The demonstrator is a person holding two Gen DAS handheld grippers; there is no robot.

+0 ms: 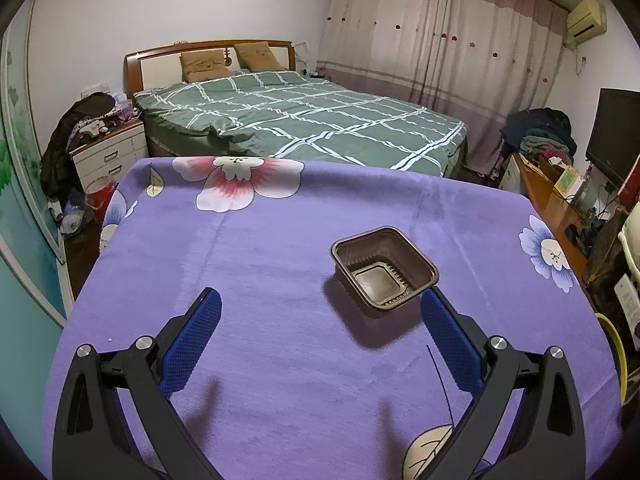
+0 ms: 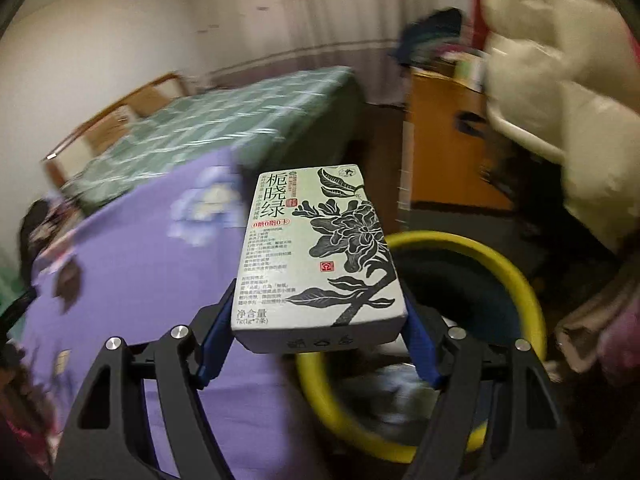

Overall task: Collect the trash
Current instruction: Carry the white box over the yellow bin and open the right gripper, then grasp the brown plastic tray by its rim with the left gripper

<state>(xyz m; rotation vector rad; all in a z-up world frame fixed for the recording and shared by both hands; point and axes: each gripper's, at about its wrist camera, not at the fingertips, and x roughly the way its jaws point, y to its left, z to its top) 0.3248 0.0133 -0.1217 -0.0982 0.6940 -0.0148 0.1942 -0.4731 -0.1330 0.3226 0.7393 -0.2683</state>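
Note:
A dark brown plastic tray (image 1: 384,270) sits empty on the purple flowered tablecloth (image 1: 260,264), right of centre. My left gripper (image 1: 320,304) is open above the cloth, and its right fingertip lies beside the tray's near corner. My right gripper (image 2: 318,308) is shut on a pale green tea box (image 2: 320,248) printed with black flowers. It holds the box in the air past the table's right edge, above a yellow-rimmed bin (image 2: 516,276) with a dark liner. The right wrist view is motion-blurred.
A bed with a green checked cover (image 1: 300,120) stands behind the table. A nightstand piled with clothes (image 1: 108,148) is at the left. A wooden desk (image 1: 552,200) and TV (image 1: 616,128) are at the right. A cream padded coat (image 2: 560,80) hangs near the bin.

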